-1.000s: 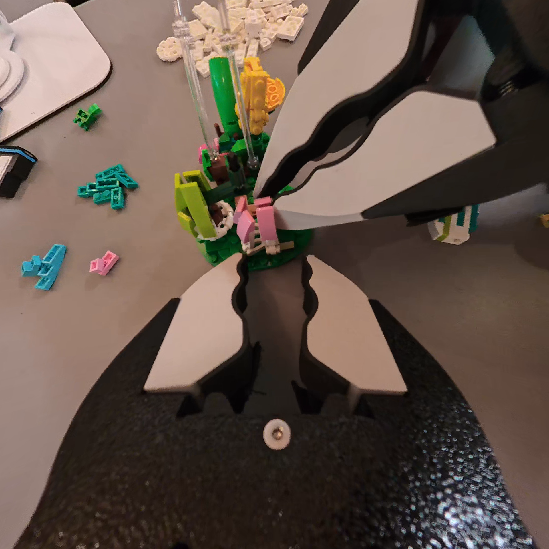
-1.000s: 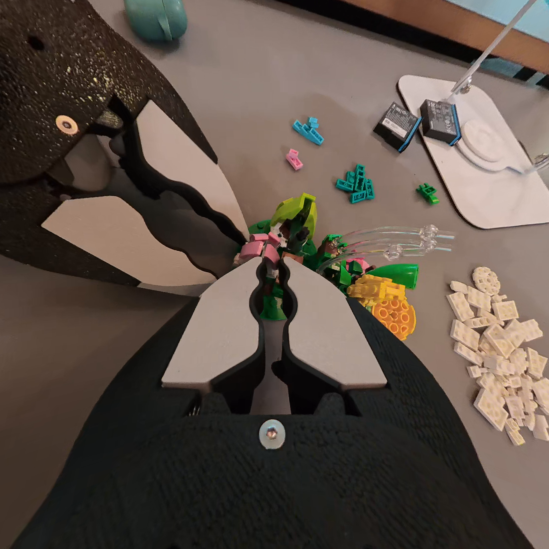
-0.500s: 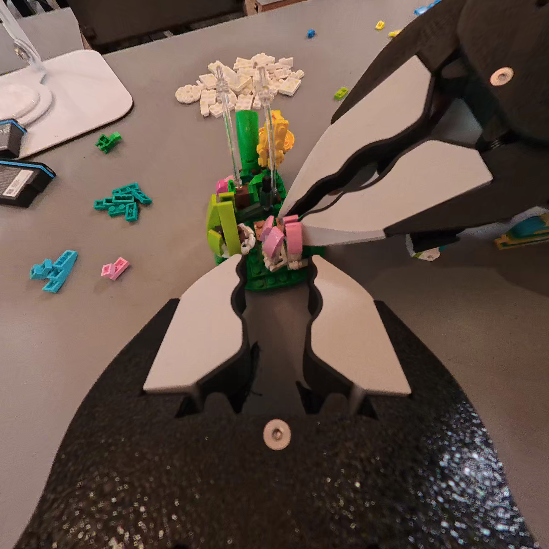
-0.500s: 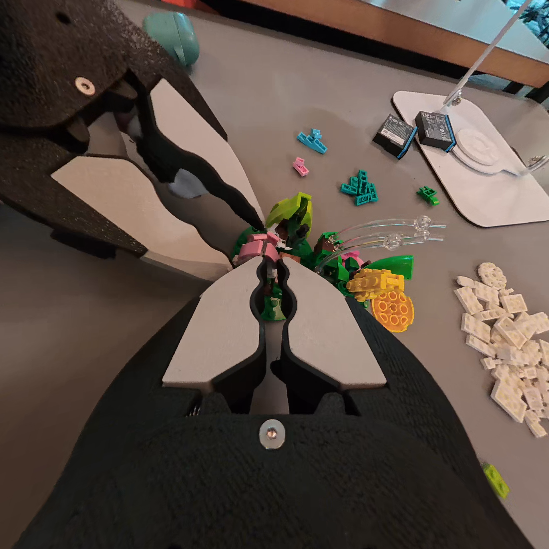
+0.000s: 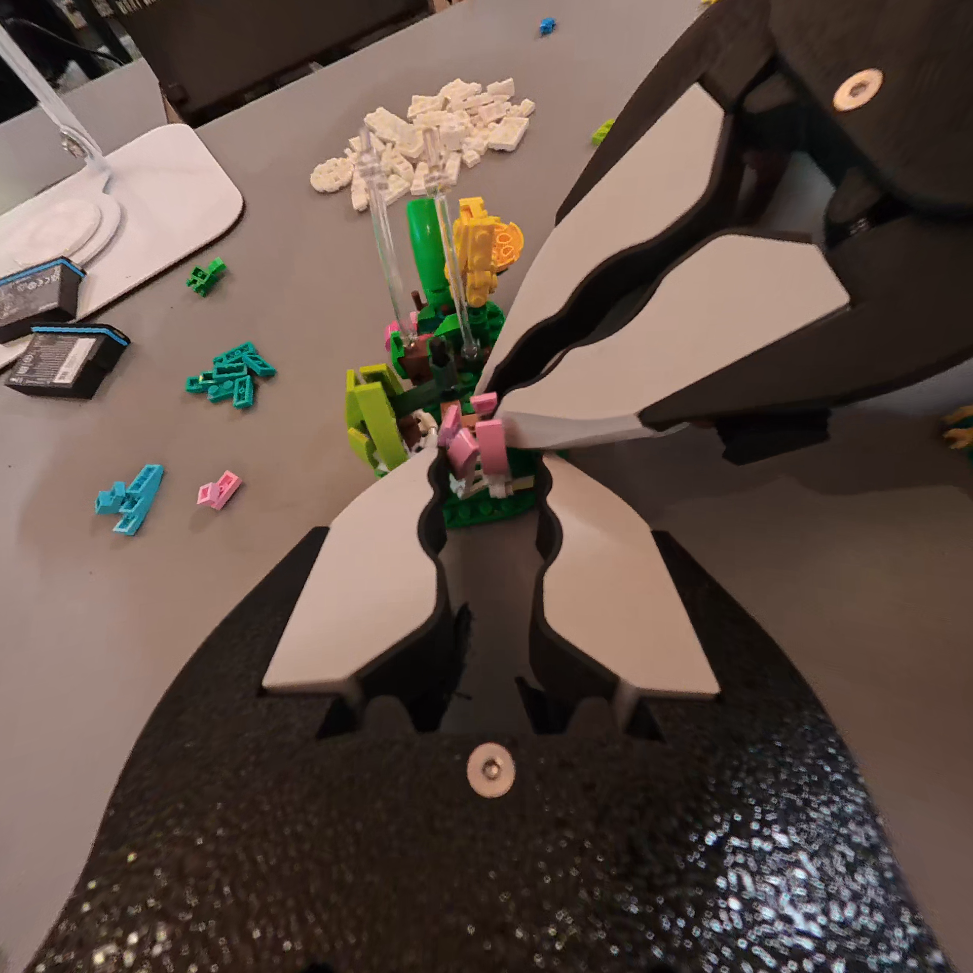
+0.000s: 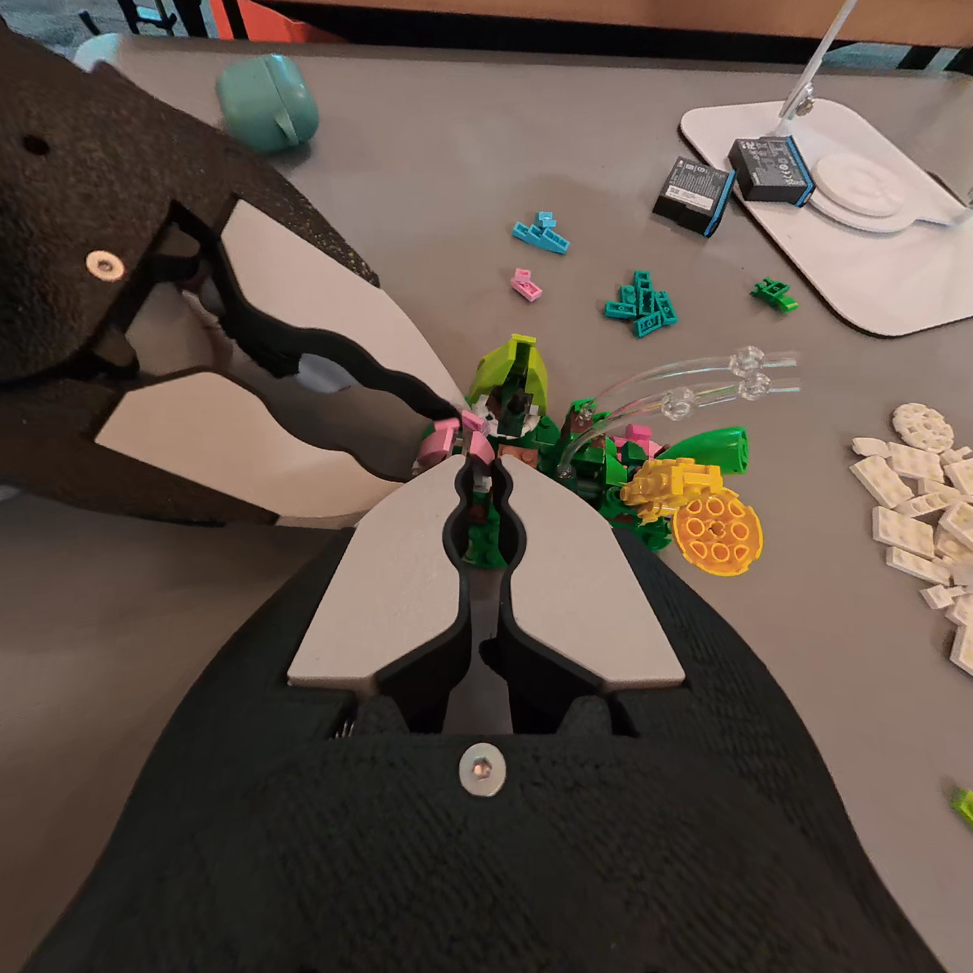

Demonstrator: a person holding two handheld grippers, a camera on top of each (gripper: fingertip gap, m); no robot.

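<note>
The near edge of the green round base (image 5: 474, 508) of the small brick flower model is lying hidden behind the left hand-held gripper (image 5: 487, 466), and motion blur is softening the pieces there. This hand-held gripper is standing partly open, one fingertip on either side of the base and of the pink brick flower (image 5: 489, 442). Whether its pads are pressing on the model I cannot tell.

The right hand-held gripper (image 6: 484, 463) is reaching in from 2 o'clock in the left wrist view. It is clenched almost fully, and its tips are pinching the pink brick flower at the near side of the model. The flower's lower part is hidden between the dark pads.

The model is standing at the middle of the grey bench (image 5: 790, 579), and its long axis is running up from the base. Its two clear plastic rods (image 5: 384, 252) are pointing toward 12 o'clock in the left wrist view and sweeping toward 3 o'clock in the right wrist view. Lime-green leaf plates (image 5: 371, 416) are rising at 9 o'clock of the pink flower. A glossy green cone (image 5: 424, 242) and a yellow brick flower (image 5: 482, 252) are sitting on the far side.

At 9 o'clock of the model, a loose pink piece (image 5: 218, 488), a light blue cluster (image 5: 129, 497) and a teal heap (image 5: 231, 374) are lying well apart from it. Farther off, two black blocks with blue edges (image 5: 63, 360) are resting by a white stand plate (image 5: 168, 200), cut off by the frame. At 12 o'clock a heap of white bricks (image 5: 437, 137) is lying beyond the rods.
</note>
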